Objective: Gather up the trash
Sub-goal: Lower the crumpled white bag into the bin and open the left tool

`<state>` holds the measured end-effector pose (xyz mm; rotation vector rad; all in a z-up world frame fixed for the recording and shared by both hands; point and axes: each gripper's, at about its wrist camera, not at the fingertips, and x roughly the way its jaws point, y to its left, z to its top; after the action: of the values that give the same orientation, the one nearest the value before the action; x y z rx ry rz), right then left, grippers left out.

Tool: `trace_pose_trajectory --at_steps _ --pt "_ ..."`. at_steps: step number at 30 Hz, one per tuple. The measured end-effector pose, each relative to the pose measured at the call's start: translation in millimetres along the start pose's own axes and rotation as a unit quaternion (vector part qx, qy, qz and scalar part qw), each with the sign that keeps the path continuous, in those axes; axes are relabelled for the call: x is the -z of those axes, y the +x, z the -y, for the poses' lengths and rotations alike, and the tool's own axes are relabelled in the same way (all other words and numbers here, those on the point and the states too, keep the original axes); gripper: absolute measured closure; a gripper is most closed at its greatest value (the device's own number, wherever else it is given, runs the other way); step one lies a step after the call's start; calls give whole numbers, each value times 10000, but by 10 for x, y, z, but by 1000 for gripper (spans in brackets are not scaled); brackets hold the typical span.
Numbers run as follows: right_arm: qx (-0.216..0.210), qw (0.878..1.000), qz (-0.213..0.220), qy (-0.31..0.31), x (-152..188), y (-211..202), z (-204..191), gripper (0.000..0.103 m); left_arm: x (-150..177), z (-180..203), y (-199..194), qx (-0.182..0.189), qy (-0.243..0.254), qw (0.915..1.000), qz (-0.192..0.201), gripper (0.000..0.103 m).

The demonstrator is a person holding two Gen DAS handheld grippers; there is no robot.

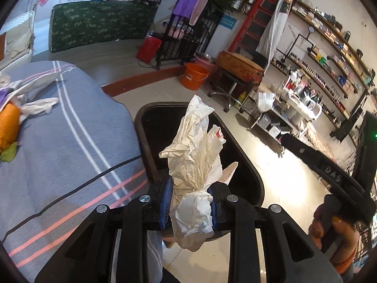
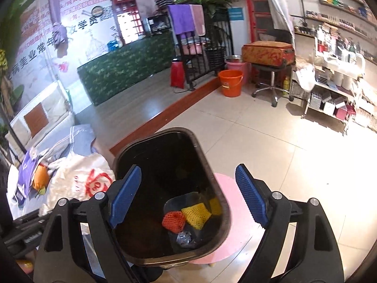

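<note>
My left gripper (image 1: 189,202) is shut on a wad of crumpled white paper and plastic (image 1: 195,155), held over the rim of a dark brown trash bin (image 1: 247,165). In the right wrist view my right gripper (image 2: 188,195) is open and empty, just above the same bin (image 2: 155,136). Inside the bin lie an orange foam net (image 2: 174,221), a yellow foam net (image 2: 196,213) and a crumpled clear wrapper (image 2: 185,237). On the striped bed cloth (image 1: 70,146) to the left remain white tissue (image 1: 38,106), an orange item (image 1: 8,127) and a white bag with red print (image 2: 80,184).
The bin stands on a pink stool (image 2: 226,188) on a tiled floor. An orange bucket (image 2: 229,82), a wheeled stool with a suitcase (image 2: 268,54) and shelves of goods (image 2: 337,75) stand further back. A raised wooden step (image 2: 165,115) runs behind the bin.
</note>
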<state>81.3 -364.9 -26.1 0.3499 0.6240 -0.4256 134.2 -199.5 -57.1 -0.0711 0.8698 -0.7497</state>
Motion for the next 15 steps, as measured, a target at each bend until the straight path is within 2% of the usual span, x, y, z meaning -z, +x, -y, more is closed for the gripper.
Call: trace_pose_trajectory --at_steps 7,8,10,12,14,15 --pt "76 9998 43 205 -62 24 132 21 -19 166 223 -37 256 9993 -260 76" --pt "86 9997 47 205 -65 27 141 21 -26 167 241 -60 293 9991 -284 72" --pt "109 9997 59 203 -74 16 141 21 -23 207 270 -72 379 9986 -350 62" --pt "138 9997 73 205 -86 15 153 21 -31 223 275 -78 429 9985 -324 33" --pt "159 9996 85 230 -100 11 176 21 -22 233 249 -113 445 9987 -218 20" --pt "174 9995 85 233 -101 10 183 21 -12 229 228 -111 446 9988 -191 18"
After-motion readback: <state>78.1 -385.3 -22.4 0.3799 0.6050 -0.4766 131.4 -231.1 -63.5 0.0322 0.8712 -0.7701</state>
